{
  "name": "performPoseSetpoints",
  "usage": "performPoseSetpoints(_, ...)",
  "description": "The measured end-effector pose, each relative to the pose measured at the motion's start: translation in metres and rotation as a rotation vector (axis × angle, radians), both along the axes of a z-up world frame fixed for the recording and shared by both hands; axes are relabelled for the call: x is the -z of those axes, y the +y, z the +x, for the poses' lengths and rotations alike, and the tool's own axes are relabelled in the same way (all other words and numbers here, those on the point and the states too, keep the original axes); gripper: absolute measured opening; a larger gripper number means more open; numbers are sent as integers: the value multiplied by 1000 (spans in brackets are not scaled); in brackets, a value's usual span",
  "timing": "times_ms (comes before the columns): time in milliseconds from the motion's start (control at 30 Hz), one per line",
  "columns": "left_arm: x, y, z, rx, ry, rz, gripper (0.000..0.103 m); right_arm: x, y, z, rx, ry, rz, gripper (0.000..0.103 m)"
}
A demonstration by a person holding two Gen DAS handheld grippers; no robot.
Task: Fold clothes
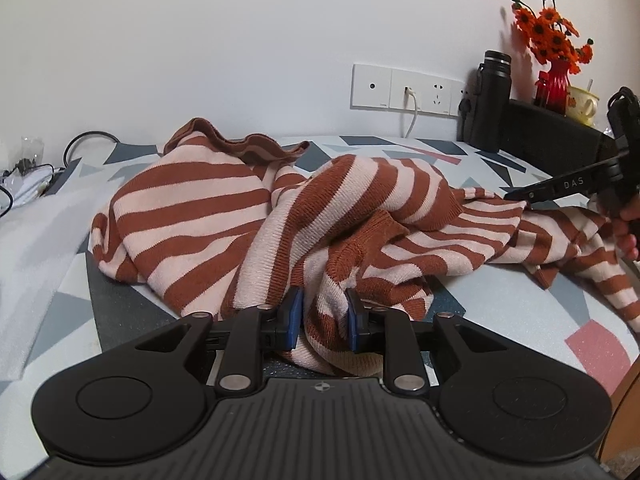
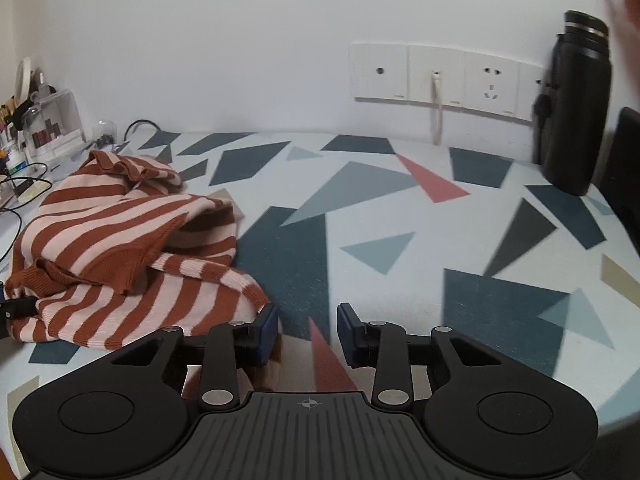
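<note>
Black bottle [image 2: 574, 108] standing on geometric-patterned tablecloth [image 2: 384, 216], wall sockets [image 2: 444, 76] just left of bottle, orange flowers in red vase [image 1: 554, 80] sitting right of bottle, clear organizer [image 2: 52, 124] sitting far left.

Right of the striped sweater [image 2: 120, 248] the patterned tablecloth [image 2: 400, 208] lies open, a wide lane back to the wall sockets [image 2: 448, 76]. The black bottle [image 2: 576, 108] blocks the far right corner; cables and clutter [image 2: 36, 128] crowd the sweater's far left.

striped sweater [image 1: 280, 216] on patterned tabletop [image 2: 400, 240]
</note>
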State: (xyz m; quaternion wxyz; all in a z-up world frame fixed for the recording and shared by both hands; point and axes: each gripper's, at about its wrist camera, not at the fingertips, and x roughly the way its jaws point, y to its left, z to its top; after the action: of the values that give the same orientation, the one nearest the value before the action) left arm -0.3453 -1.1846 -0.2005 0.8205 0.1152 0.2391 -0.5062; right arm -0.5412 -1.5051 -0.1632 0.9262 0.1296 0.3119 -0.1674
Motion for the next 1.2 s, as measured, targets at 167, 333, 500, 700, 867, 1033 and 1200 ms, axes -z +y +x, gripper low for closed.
performPoseSetpoints(167,1,-2,-6,-7,-30,11,24,-2,10,13,-59,35,-36,32)
performPoseSetpoints(333,1,-3,0,-4,14,0,24,5,8,17,-45,64,-23,28)
performPoseSetpoints(500,2,-1,0,-8,20,-8,24,4,5,25,-3,39,-19,4)
performPoseSetpoints(700,2,1,1,-6,36,-18,24,-55,37,23,51,-162,-340,4)
performPoseSetpoints(867,2,3,3,-8,47,-25,24,-75,69,21,-40,-210,-502,7)
performPoseSetpoints(1033,1,4,4,-8,49,-27,24,-47,61,19,-51,-81,-438,8)
performPoseSetpoints(1200,1,4,4,-6,53,-29,24,-28,42,5,-16,-47,-292,13)
